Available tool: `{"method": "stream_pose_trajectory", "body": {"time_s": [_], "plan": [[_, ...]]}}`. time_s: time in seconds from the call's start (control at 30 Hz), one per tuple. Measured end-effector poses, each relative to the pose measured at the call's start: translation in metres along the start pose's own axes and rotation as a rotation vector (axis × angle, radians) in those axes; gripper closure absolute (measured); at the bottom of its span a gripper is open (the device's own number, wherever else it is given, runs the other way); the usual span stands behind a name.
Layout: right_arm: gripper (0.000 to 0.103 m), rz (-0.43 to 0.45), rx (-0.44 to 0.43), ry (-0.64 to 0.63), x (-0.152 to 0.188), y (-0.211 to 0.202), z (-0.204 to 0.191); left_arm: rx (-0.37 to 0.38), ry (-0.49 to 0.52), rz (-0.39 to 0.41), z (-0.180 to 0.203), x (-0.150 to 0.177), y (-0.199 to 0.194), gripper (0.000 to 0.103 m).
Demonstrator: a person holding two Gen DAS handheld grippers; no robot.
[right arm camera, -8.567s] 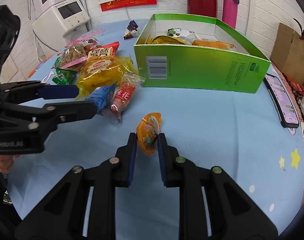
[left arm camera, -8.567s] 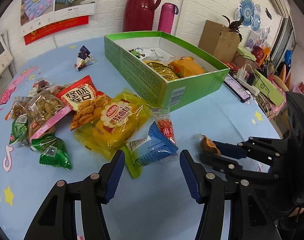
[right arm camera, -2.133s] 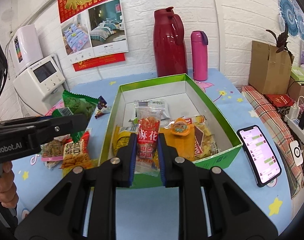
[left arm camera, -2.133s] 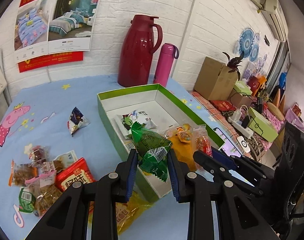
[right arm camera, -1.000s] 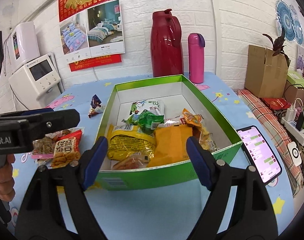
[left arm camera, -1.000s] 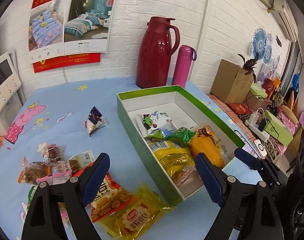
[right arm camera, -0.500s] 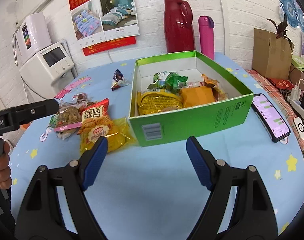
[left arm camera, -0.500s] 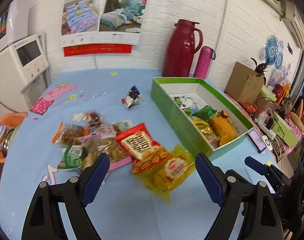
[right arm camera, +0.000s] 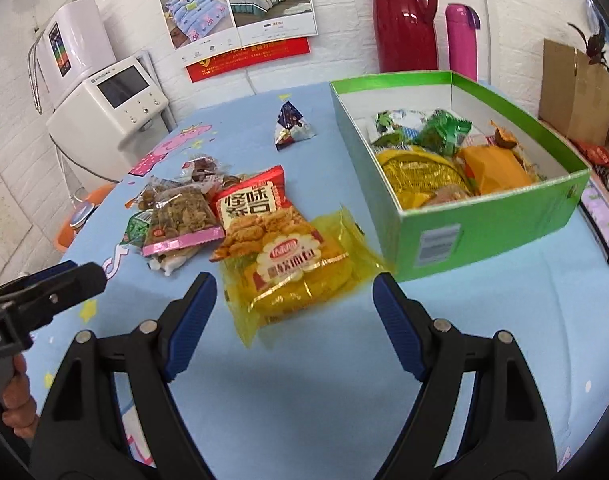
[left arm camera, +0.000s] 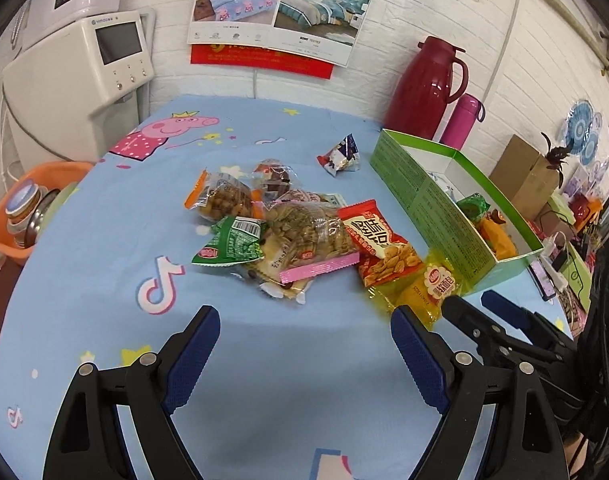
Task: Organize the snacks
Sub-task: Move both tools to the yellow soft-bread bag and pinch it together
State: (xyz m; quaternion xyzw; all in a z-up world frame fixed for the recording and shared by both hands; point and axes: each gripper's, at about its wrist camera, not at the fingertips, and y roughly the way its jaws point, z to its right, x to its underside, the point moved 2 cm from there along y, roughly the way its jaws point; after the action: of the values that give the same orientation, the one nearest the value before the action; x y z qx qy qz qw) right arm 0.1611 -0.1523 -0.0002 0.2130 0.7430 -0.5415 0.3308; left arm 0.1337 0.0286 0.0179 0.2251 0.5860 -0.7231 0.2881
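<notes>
We hold both tools wide open and empty above the near part of the blue tablecloth: the left gripper faces the loose heap of snacks, and the right gripper hangs right over the yellow packet, its jaws standing apart on either side of it without touching.

The green box sits toward the right edge of the table and already holds several packets. Left to sort are the yellow packet, which lies against the box's near corner, the red packet overlapping its far end, the pink-edged clear bag, the green sachet, and an orange-ended bag of nuts behind them. A small triangular pouch lies alone toward the far side.

We judge the yellow packet to be the next pick for the right tool. To do it well, we come down so the jaws straddle its narrow width, not its length, and bite near the free end closest to us, clear of the red packet so that one is not dragged along. The film looks slippery and the contents crushable, so we close firmly on the sealed edge if we can reach it. Meanwhile the left tool can take the green sachet, which lies on top at the heap's left edge.
</notes>
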Motion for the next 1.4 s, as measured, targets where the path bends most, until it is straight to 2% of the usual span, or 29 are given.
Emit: {"method": "stream_pose_trajectory", "body": {"time_s": [0.1, 0.23, 0.33, 0.43, 0.5, 0.63, 0.77, 0.83, 0.97, 1.07, 1.27, 1.33, 1.4], "plan": [[0.035, 0.029, 0.036, -0.043, -0.014, 0.011, -0.014, -0.003, -0.008, 0.001, -0.008, -0.001, -0.001, 0.014], [0.043, -0.016, 0.123, -0.105, -0.018, 0.038, -0.020, 0.005, -0.017, -0.011, -0.014, -0.001, 0.001, 0.014], [0.043, -0.013, 0.191, -0.186, -0.005, 0.034, -0.021, 0.003, 0.000, -0.015, -0.013, -0.001, 0.003, 0.014], [0.043, -0.006, 0.202, -0.232, 0.010, 0.016, -0.014, 0.026, 0.015, -0.028, -0.006, -0.002, 0.009, 0.014], [0.043, -0.008, 0.176, -0.203, 0.019, 0.004, -0.002, 0.050, 0.035, -0.042, 0.005, -0.003, 0.015, 0.014], [0.042, -0.016, 0.092, -0.061, 0.029, -0.019, 0.032, 0.129, 0.094, -0.081, 0.036, 0.000, 0.026, 0.014], [0.039, -0.022, 0.051, -0.032, 0.036, -0.030, 0.046, 0.210, 0.164, -0.143, 0.074, 0.007, 0.044, 0.014], [0.039, -0.039, -0.010, 0.002, 0.039, -0.031, 0.050, 0.243, 0.181, -0.184, 0.088, 0.011, 0.054, 0.015], [0.040, -0.070, -0.076, 0.012, 0.043, -0.025, 0.049, 0.306, 0.165, -0.242, 0.103, 0.012, 0.067, 0.027], [0.040, -0.084, -0.107, 0.007, 0.042, -0.021, 0.046, 0.325, 0.151, -0.261, 0.108, 0.006, 0.074, 0.033], [0.040, -0.102, -0.140, -0.001, 0.037, -0.010, 0.045, 0.339, 0.149, -0.293, 0.117, -0.002, 0.089, 0.034], [0.040, -0.113, -0.161, 0.015, 0.036, -0.005, 0.045, 0.338, 0.158, -0.308, 0.119, -0.001, 0.095, 0.039], [0.040, -0.126, -0.180, 0.029, 0.034, 0.000, 0.046, 0.351, 0.168, -0.344, 0.124, 0.004, 0.102, 0.058]]}}
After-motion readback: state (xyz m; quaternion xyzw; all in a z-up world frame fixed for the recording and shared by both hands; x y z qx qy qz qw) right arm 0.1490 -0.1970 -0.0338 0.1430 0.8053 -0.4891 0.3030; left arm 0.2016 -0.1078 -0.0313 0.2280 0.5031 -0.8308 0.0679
